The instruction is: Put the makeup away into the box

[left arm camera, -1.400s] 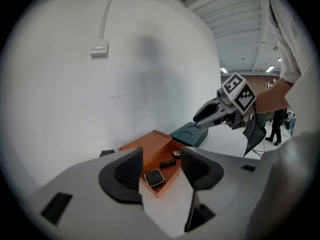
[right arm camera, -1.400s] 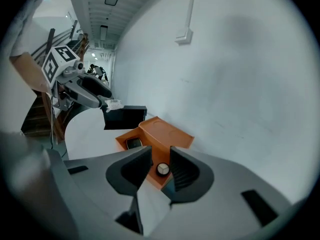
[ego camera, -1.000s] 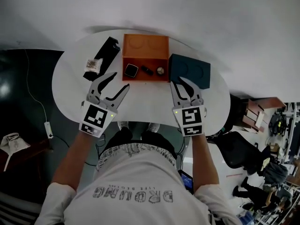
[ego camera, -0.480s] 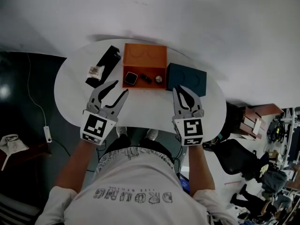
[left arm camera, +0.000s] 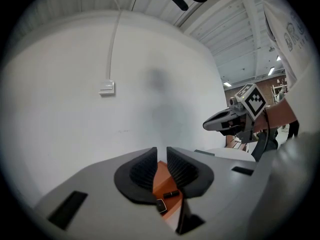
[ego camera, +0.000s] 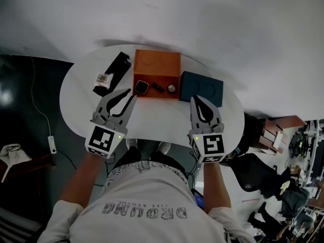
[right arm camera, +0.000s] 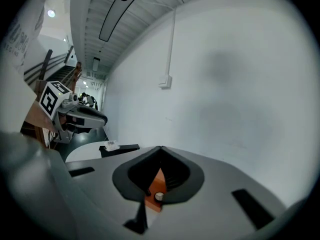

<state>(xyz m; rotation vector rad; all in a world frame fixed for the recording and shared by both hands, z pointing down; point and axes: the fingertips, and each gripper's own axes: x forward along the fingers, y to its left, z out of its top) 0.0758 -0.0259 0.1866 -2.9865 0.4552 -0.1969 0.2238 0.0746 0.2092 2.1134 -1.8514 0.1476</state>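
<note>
An orange box [ego camera: 154,88] lies open on the white round table [ego camera: 81,100], its lid [ego camera: 157,64] standing up behind. Inside are a dark square compact [ego camera: 142,87], a black lipstick [ego camera: 158,88] and a small round jar [ego camera: 171,88]. My left gripper [ego camera: 130,95] hovers just in front of the box's left corner. Its jaws have just been closing to a narrow gap [left arm camera: 161,151] with nothing between them. My right gripper [ego camera: 201,99] hovers in front of the teal box, tips touching [right arm camera: 161,148], empty. Past the jaws the lipstick [left arm camera: 171,193] and the jar [right arm camera: 159,196] show.
A dark teal closed box [ego camera: 202,87] sits right of the orange one. A long black tray [ego camera: 114,69] with a small pale packet [ego camera: 103,78] lies at the left. A white wall rises behind the table. The person's body is against the near edge.
Both grippers have risen and drawn slightly back from the box. The left jaws went from wide apart to nearly together. The right jaws closed fully.
</note>
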